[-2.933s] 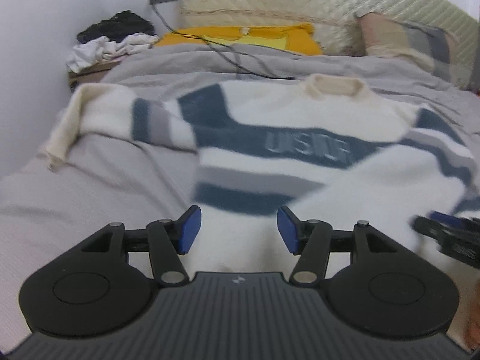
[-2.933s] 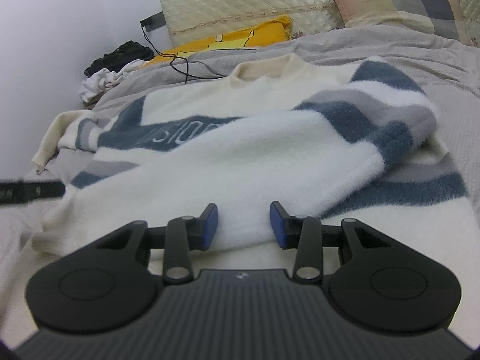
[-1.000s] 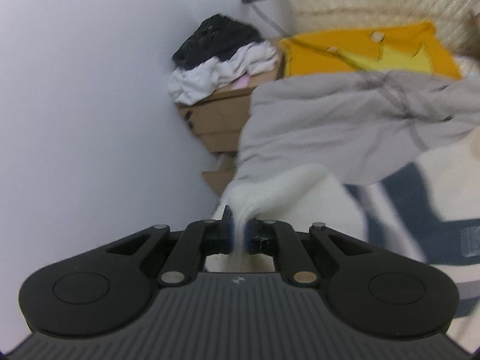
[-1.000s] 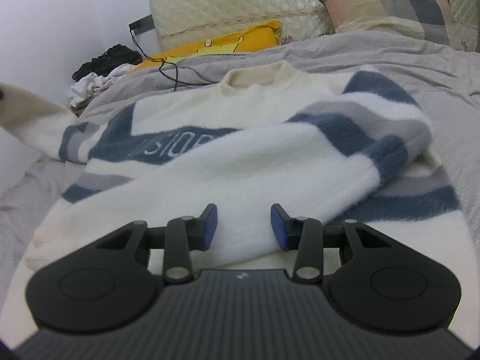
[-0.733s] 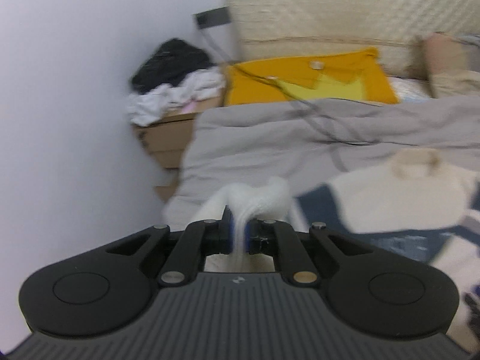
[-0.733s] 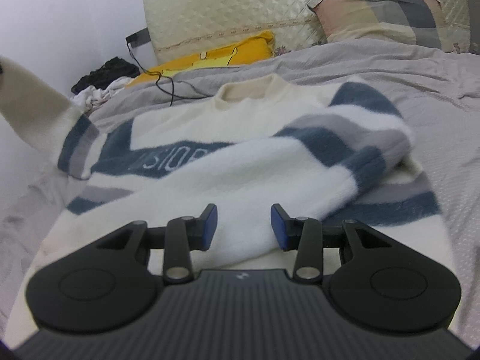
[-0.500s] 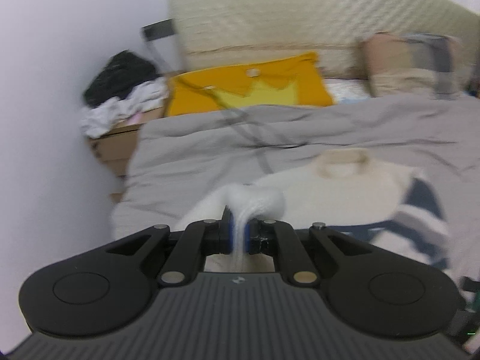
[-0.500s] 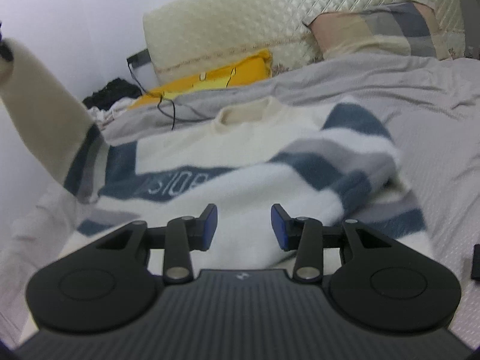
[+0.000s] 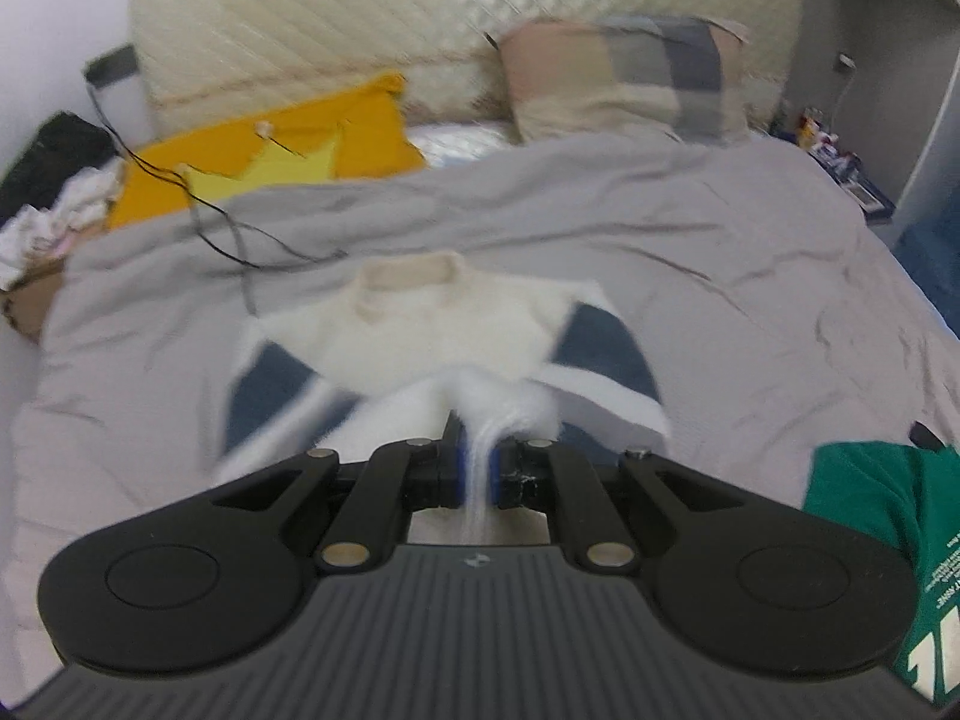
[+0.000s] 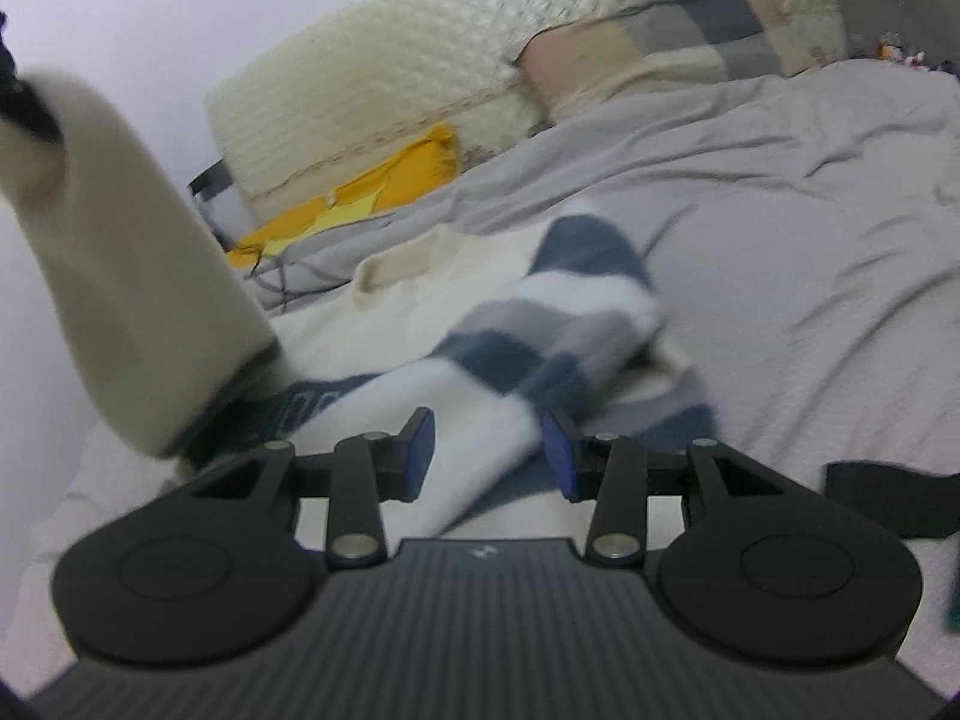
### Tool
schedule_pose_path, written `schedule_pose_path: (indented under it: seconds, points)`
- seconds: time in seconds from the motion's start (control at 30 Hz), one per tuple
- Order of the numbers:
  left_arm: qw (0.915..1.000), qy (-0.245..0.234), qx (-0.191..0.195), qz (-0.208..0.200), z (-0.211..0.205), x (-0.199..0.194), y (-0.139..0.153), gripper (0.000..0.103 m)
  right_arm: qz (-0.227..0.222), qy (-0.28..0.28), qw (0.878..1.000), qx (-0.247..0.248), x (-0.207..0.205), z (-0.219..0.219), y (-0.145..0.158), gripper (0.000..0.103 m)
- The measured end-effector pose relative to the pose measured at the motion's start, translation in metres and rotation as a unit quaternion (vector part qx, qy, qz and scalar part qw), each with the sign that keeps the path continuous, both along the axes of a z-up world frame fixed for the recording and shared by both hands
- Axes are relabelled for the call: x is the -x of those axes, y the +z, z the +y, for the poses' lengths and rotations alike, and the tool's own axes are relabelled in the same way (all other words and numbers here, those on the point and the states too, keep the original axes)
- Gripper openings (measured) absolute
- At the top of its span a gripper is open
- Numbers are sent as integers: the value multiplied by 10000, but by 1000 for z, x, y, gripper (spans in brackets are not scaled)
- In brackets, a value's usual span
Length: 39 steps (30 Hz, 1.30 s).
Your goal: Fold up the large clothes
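Observation:
A cream sweater (image 9: 420, 330) with blue and grey stripes lies on the grey bed, collar toward the headboard. My left gripper (image 9: 475, 471) is shut on the cuff of its left sleeve (image 9: 480, 402) and holds it lifted over the sweater's body. In the right wrist view the raised sleeve (image 10: 138, 312) hangs at the left, and the other sleeve (image 10: 558, 324) lies folded across the body. My right gripper (image 10: 487, 450) is open and empty, low over the sweater's hem.
A grey duvet (image 9: 750, 276) covers the bed. A yellow garment (image 9: 270, 162) and a plaid pillow (image 9: 624, 78) lie by the quilted headboard. A black cable (image 9: 240, 240) runs above the collar. A green garment (image 9: 882, 516) is at the right. Clothes are piled on boxes (image 9: 42, 210) at the left.
My left gripper has swung right with the sleeve cuff, from the bed's left edge to above the sweater's middle. The right gripper has tilted and drifted slightly, staying open.

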State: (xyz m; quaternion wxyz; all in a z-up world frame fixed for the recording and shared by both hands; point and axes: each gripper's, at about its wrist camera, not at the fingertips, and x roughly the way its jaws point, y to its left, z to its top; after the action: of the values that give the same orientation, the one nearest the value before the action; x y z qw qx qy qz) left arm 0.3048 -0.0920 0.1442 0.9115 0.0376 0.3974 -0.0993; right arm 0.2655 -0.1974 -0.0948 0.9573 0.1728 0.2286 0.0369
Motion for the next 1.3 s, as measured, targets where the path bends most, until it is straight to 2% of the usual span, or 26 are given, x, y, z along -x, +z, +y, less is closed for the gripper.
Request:
schedule_pose_path:
  seconds: [0.07, 0.17, 0.27, 0.43, 0.53, 0.6, 0.63, 0.67, 0.77, 0.9, 1.03, 1.3]
  points:
    - [9999, -74, 0, 73, -14, -4, -22, 8, 79, -167, 9998, 18, -1, -10, -2, 44]
    - [9995, -172, 51, 258, -22, -13, -59, 9, 227, -421, 9984, -314, -3, -30, -7, 44]
    - [9986, -260, 213, 420, -25, -17, -91, 9, 256, -661, 9965, -434, -5, -43, -9, 44]
    - [9968, -311, 561, 469, -20, -11, -122, 12, 281, -838, 9947, -516, -8, -52, -13, 44]
    - [9954, -529, 624, 499, -20, 1, -137, 27, 281, -888, 9944, -498, -11, -53, -13, 44]
    - [9939, -685, 729, 472, -17, 9, -145, 55, 260, -914, 9942, -495, -11, -54, -12, 44]
    - [9923, -762, 876, 428, -13, 14, -147, 73, 244, -918, 9943, -475, -10, -54, -11, 44]
    - [9918, -764, 966, 347, -10, 18, -149, 78, 233, -926, 9944, -452, -10, -54, -10, 44]
    - [9895, -813, 1186, 171, 2, 31, -155, 80, 170, -932, 9945, -443, -6, -56, -6, 44]
    - [9897, -713, 1242, -74, 26, 41, -169, 80, 65, -877, 9956, -321, -2, -51, 0, 44]
    - [9915, -325, 1236, -222, 61, 40, -195, 80, -156, -658, 9976, -162, 3, -41, 6, 44]
    - [9915, 546, 1033, -573, 128, 24, -253, 80, -459, 340, 9984, -30, 11, -2, 11, 44]
